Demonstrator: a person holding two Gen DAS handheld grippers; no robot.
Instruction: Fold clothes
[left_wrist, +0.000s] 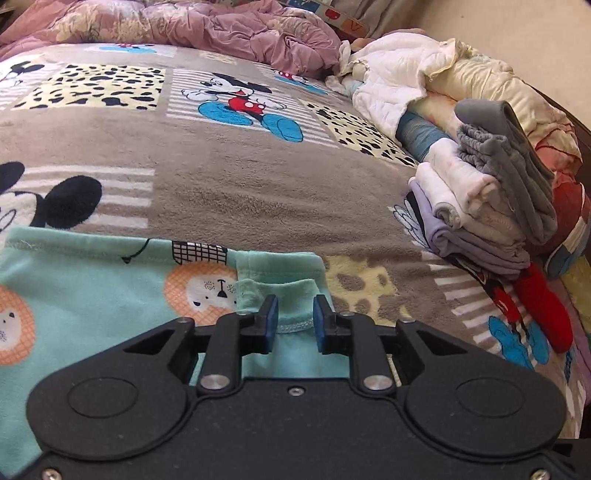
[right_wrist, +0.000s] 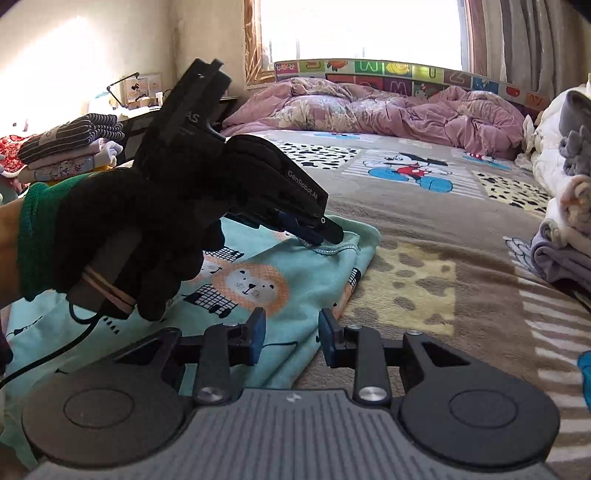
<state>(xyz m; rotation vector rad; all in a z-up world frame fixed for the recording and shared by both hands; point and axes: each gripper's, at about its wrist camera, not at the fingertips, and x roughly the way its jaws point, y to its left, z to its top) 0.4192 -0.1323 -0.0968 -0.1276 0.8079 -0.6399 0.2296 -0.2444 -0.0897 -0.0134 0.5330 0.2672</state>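
Mint-green lion-print cotton garment (left_wrist: 92, 280) lies flat on the cartoon-mouse fleece bed blanket (left_wrist: 229, 184), lower left of frame | left tool (left_wrist: 294, 317) spread over its hemmed corner, apparently to grip | right tool (right_wrist: 291, 332) spread above its near edge | folded clothes stack (left_wrist: 480, 206) right, seemingly parked aside.

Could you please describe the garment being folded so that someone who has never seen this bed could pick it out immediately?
Start from the grey cartoon-mouse blanket covering the bed, then look to its near edge, where the left gripper hovers. The mint-green garment lies flat there. Unlike the plain folded clothes in the stack to the right, it carries orange lion faces and small black grids.
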